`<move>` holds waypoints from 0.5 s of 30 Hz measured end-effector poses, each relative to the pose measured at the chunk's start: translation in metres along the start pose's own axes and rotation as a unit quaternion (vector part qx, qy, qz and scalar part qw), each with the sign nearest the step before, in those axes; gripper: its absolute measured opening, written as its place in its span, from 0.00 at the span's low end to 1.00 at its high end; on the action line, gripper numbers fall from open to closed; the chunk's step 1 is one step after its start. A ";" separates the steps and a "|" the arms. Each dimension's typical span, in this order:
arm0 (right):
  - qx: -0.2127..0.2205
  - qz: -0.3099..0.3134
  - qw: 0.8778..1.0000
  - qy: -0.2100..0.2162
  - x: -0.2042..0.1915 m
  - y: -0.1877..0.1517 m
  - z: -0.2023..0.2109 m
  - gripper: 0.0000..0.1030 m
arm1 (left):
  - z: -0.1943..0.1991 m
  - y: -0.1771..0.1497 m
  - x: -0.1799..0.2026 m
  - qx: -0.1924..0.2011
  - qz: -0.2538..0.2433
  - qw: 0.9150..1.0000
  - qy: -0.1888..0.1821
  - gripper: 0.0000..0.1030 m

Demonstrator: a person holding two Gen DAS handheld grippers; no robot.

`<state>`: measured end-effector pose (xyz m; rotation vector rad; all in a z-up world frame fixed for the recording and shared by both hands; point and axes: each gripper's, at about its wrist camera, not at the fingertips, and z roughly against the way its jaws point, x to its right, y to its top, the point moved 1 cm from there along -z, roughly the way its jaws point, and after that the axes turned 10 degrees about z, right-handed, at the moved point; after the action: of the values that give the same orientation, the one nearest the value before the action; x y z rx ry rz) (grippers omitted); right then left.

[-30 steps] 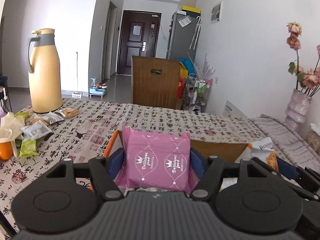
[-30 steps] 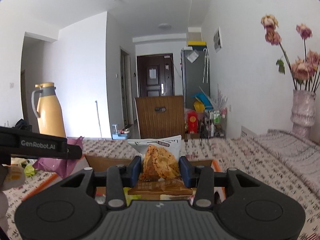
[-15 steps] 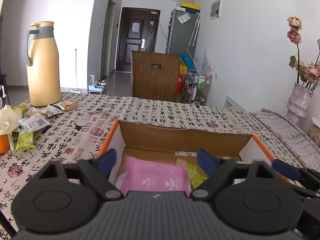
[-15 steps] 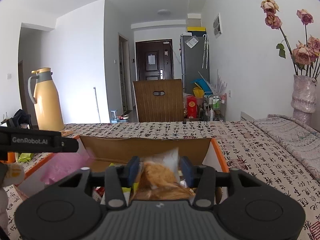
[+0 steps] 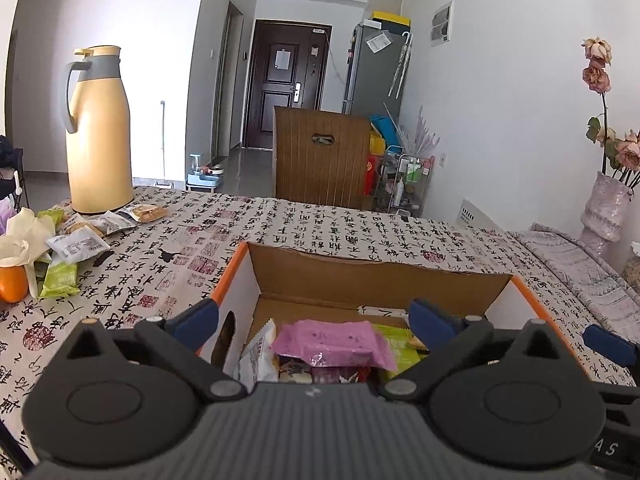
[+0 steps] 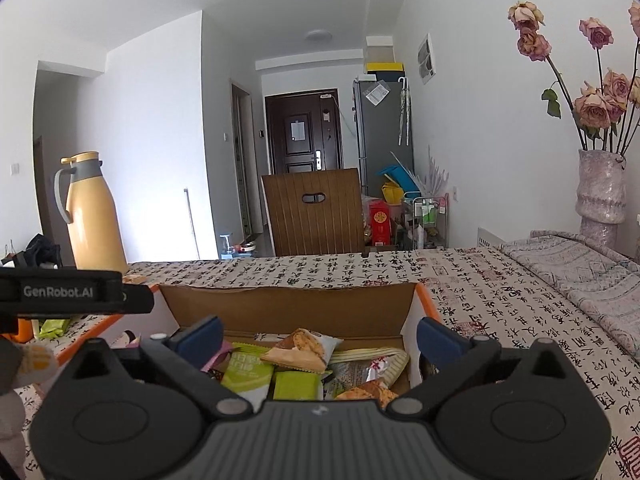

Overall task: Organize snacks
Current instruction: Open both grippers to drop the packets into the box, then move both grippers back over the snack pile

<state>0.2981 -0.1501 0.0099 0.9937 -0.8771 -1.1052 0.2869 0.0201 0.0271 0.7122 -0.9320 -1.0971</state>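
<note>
Risk: loose snack packets heaped in cardboard box; careless withdrawal could snag pink packet or biscuit packet and drag it out.
Left gripper and right gripper over box, tilted slightly down, fingers opening, nothing held.
More snacks on desk by jug.

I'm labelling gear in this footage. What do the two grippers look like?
Both match. The left gripper and right gripper have a ribbed dark grey body, two round black discs, black angled link arms with silvery pivot pins, and blue fingertips. In the right wrist view, the left gripper's black side bar reads "GenRobot.AI" in pale letters. No cables or sleeves show.
</note>
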 end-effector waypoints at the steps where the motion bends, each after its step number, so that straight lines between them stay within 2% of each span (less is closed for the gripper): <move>1: 0.000 0.000 1.000 -0.001 0.000 0.000 0.000 1.00 | 0.000 0.000 0.000 0.000 0.000 1.000 0.000 1.00; 15: 0.029 -0.009 0.999 -0.011 0.007 0.013 0.016 1.00 | 0.018 0.004 0.009 0.016 -0.004 1.000 -0.008 1.00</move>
<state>0.2883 -0.1578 0.0279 1.0412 -0.9237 -1.1134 0.2734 0.0119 0.0408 0.7348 -0.9637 -1.0989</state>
